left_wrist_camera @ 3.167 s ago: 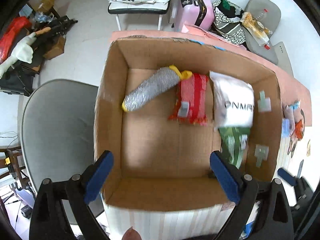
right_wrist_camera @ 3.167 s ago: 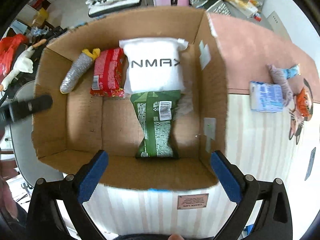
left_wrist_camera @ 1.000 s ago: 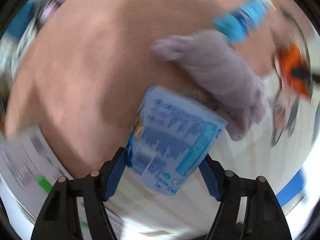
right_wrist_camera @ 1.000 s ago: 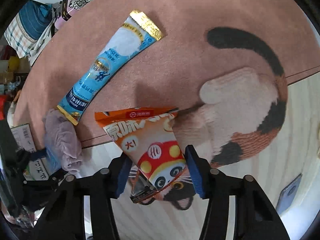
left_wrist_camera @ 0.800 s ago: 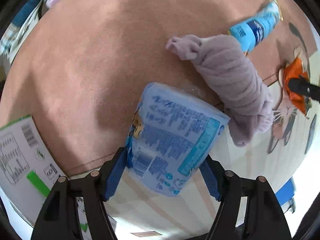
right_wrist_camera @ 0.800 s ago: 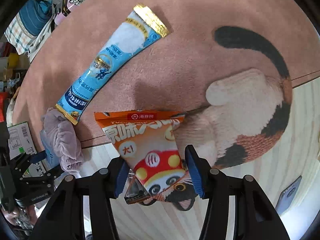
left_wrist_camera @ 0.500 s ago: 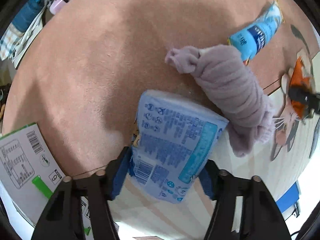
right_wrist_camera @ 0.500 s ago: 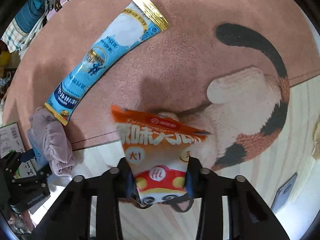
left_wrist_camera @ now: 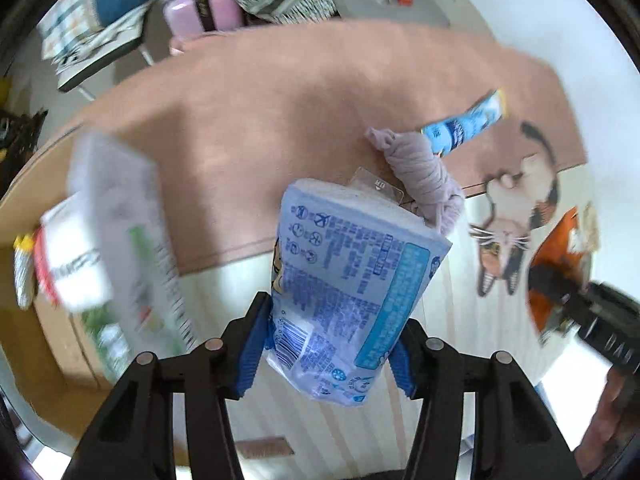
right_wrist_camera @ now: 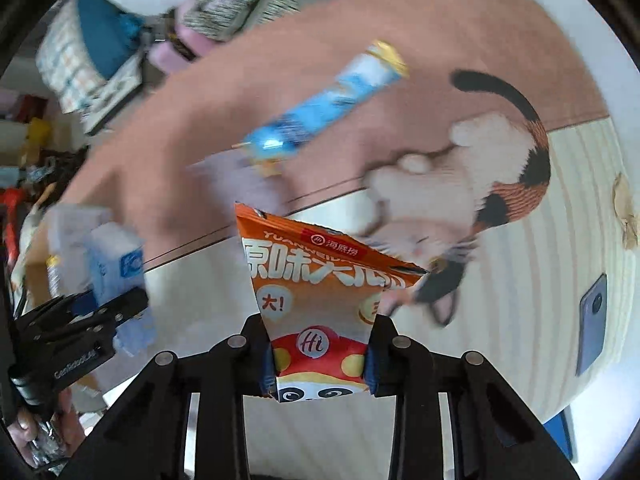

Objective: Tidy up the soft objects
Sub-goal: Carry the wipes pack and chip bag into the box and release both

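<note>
A light blue printed soft pack (left_wrist_camera: pixel 348 292) hangs above the table between the blue pads of my left gripper (left_wrist_camera: pixel 328 352), whose jaws are closing and press its lower end. An orange snack pouch (right_wrist_camera: pixel 320 288) is lifted in my right gripper (right_wrist_camera: pixel 320 360); those jaws are closing too and pinch its bottom. On the pink cloth below lie a rolled lilac towel (left_wrist_camera: pixel 420 172) and a long blue sachet (left_wrist_camera: pixel 464 128). The cardboard box (left_wrist_camera: pixel 48 360) with several packs inside shows blurred at the left. Each gripper also appears in the other's view: the left gripper (right_wrist_camera: pixel 80 320), the right gripper (left_wrist_camera: pixel 592 312).
A cat-pattern mat (right_wrist_camera: pixel 480 184) covers the table's right side, with a phone (right_wrist_camera: pixel 592 320) near its edge. Beyond the table stand a pink suitcase (left_wrist_camera: pixel 208 8), a stool with folded cloths (left_wrist_camera: pixel 100 36) and other clutter. A hand (right_wrist_camera: pixel 44 428) holds the left gripper.
Both grippers closed on their packs and lifted them off the table. The view has pulled back, so the box and the room have come into sight; the towel and sachet stayed put.
</note>
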A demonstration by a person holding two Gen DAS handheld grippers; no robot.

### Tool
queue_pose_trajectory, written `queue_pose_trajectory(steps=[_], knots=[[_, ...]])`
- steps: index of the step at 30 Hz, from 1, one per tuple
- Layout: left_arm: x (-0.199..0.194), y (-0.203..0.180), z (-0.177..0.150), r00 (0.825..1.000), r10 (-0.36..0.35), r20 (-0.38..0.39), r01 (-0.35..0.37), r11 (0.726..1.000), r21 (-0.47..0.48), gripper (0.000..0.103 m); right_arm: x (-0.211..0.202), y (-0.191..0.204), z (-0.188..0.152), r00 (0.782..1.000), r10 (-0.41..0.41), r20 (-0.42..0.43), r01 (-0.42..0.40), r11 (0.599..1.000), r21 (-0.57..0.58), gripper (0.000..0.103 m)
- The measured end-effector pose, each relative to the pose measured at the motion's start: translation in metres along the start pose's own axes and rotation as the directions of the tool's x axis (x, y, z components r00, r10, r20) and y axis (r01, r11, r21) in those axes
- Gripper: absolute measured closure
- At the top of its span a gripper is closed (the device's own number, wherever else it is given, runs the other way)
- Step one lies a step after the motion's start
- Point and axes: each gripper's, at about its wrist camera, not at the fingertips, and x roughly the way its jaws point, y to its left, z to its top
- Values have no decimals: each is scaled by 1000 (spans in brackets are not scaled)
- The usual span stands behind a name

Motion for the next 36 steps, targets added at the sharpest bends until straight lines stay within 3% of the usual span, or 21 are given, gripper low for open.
queue_pose_trajectory(steps=[3, 8, 13, 18, 22, 33, 34, 35, 36], knots=[[-36, 46, -39, 998, -32, 54, 35, 998, -59, 52, -23, 56, -37, 997, 69, 27, -67, 996, -66, 69], [-85, 126, -66, 995, -18, 101, 34, 987, -157, 52, -28, 160, -93, 985, 171, 9, -166, 969, -184, 69], [-81, 218, -99, 998, -3, 57, 21, 951, -307, 52, 1, 273, -129, 976, 209, -68, -219, 935, -278, 69], [-51, 299, -111, 996, -82, -22, 63, 894, -444, 52, 45, 349, -146, 980, 162, -115, -191, 928, -320, 69], [-24, 330, -108, 990, -117, -75, 66, 873, -483, 52, 79, 375, -144, 986, 107, -130, -145, 932, -332, 69], [14, 348, -97, 969, -184, -163, 88, 878, -471, 49, 138, 394, -134, 984, 21, -179, -82, 936, -343, 67], [16, 350, -99, 964, -200, -173, 94, 871, -482, 48, 141, 397, -133, 983, 17, -185, -81, 935, -345, 65], [17, 350, -100, 961, -214, -175, 104, 867, -488, 48, 141, 398, -133, 982, 16, -188, -82, 935, -346, 56], [17, 350, -101, 960, -218, -174, 108, 866, -488, 44, 142, 399, -133, 982, 20, -188, -85, 936, -342, 39]])
